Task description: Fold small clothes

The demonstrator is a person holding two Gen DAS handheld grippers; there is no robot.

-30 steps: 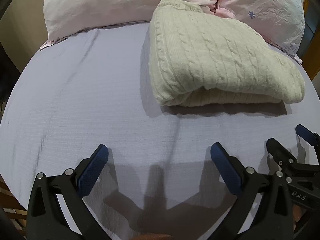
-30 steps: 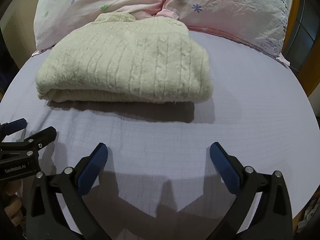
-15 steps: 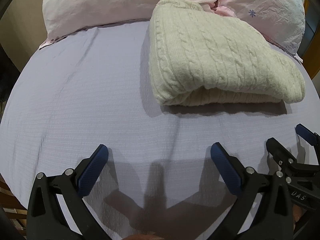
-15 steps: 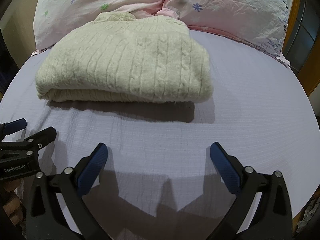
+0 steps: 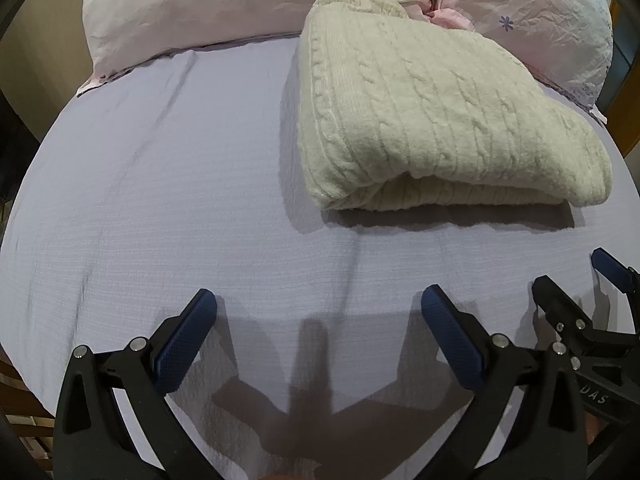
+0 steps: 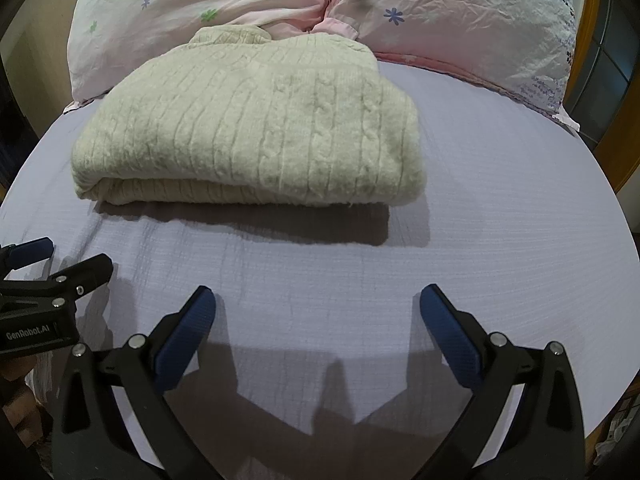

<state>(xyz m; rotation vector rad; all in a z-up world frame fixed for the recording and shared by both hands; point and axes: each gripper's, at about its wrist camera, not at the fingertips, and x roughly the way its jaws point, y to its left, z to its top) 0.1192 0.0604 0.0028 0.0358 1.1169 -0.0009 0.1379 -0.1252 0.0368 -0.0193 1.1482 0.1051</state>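
A cream cable-knit sweater (image 5: pixel 440 120) lies folded in a thick rectangle on the lilac bed sheet (image 5: pixel 160 200), its far end against the pillows. It also shows in the right wrist view (image 6: pixel 256 136). My left gripper (image 5: pixel 318 304) is open and empty, low over the sheet, near and left of the sweater's front edge. My right gripper (image 6: pixel 318 300) is open and empty, near the sweater's front edge. Each gripper shows at the edge of the other's view, the right one (image 5: pixel 576 284) and the left one (image 6: pixel 60 260).
Two pink flowered pillows (image 6: pixel 440 12) lie at the head of the bed behind the sweater. The lilac sheet (image 6: pixel 520 200) stretches to the bed's edges on both sides. A wooden frame (image 6: pixel 624 100) stands at the far right.
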